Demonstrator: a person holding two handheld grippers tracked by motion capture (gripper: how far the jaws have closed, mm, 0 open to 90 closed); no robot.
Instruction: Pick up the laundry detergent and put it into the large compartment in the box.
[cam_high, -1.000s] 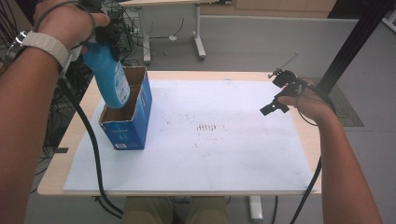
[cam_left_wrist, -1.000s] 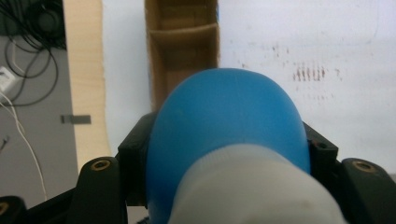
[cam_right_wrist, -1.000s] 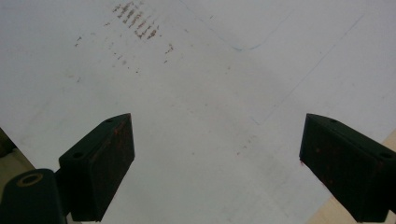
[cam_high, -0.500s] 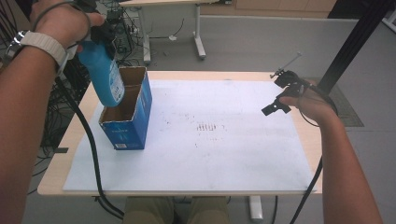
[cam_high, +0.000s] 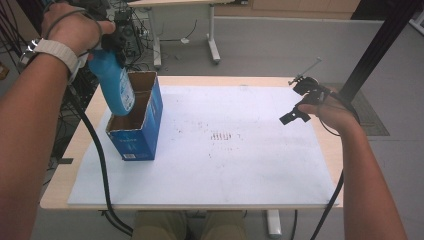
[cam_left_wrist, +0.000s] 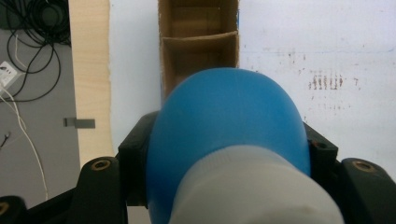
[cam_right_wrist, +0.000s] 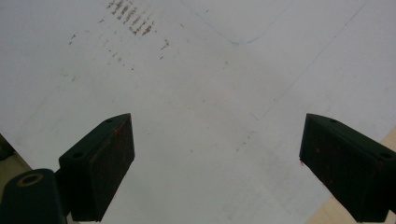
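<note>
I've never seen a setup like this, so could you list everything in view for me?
bottle: one, blue with a pale cap end, held tilted, its lower end dipping into the far compartment of the box
box: one, blue cardboard, open top, two compartments, left part of the sheet
sheet: one, white with brownish specks, covering most of the table
table: one, light wood
second table: one, pale legs, on the floor beyond
cables: several, black and white, on the grey floor
left gripper: one, black, jaws shut on the bottle
right gripper: one, black, jaws open above the sheet, nothing between them
</note>
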